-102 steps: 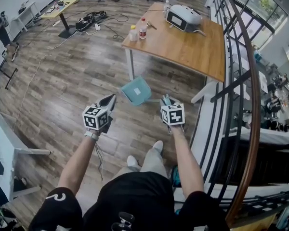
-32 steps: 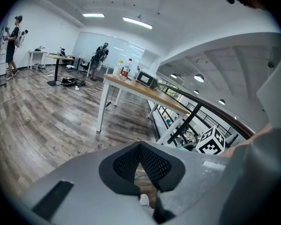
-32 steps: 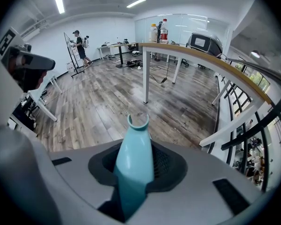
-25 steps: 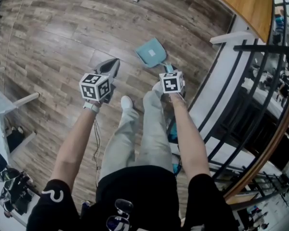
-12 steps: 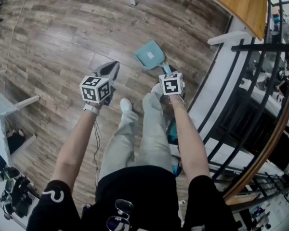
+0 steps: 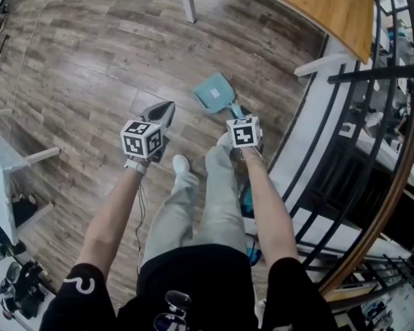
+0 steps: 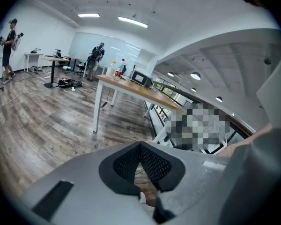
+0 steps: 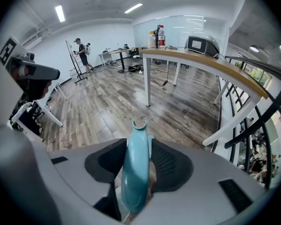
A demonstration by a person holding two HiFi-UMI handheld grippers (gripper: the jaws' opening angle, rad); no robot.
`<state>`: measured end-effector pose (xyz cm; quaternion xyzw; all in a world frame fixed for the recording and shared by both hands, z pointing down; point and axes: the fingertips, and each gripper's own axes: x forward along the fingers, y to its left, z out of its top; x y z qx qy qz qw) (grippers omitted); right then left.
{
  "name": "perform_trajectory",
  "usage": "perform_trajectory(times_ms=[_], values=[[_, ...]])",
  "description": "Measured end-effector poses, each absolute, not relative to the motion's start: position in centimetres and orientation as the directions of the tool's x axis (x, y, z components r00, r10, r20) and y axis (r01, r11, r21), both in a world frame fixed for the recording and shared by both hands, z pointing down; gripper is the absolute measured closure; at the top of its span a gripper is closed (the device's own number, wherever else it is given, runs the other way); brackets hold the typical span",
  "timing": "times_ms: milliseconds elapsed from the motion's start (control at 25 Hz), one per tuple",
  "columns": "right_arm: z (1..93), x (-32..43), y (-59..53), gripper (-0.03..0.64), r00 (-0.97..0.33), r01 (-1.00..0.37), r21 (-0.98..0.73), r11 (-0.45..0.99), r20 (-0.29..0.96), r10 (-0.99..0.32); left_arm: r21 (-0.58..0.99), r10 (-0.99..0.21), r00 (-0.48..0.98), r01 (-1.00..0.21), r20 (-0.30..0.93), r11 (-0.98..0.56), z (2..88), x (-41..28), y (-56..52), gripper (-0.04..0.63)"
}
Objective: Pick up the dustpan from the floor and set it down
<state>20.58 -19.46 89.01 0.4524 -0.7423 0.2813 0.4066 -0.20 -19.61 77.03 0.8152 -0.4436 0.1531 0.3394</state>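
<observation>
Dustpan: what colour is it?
The dustpan is light teal throughout, handle included; the head view shows it best.

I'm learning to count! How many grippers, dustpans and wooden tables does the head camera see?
Dustpans: 1, the teal dustpan on the floor
Grippers: 2, the left gripper shut and empty, the right gripper with jaws just opening around the dustpan's handle
Wooden tables: 1, the wooden table
Total: 4
</observation>
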Motion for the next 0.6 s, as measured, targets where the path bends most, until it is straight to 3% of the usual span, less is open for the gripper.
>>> perform_trajectory(times_ms=[600], values=[[82.8,21.0,-19.6,0.459,-0.27,-0.909,-0.04,0.416,0.816,-0.511,0.405,-0.624,0.557,-0.829,0.548,-0.385,73.6,-0.7,-18.1,0.597]])
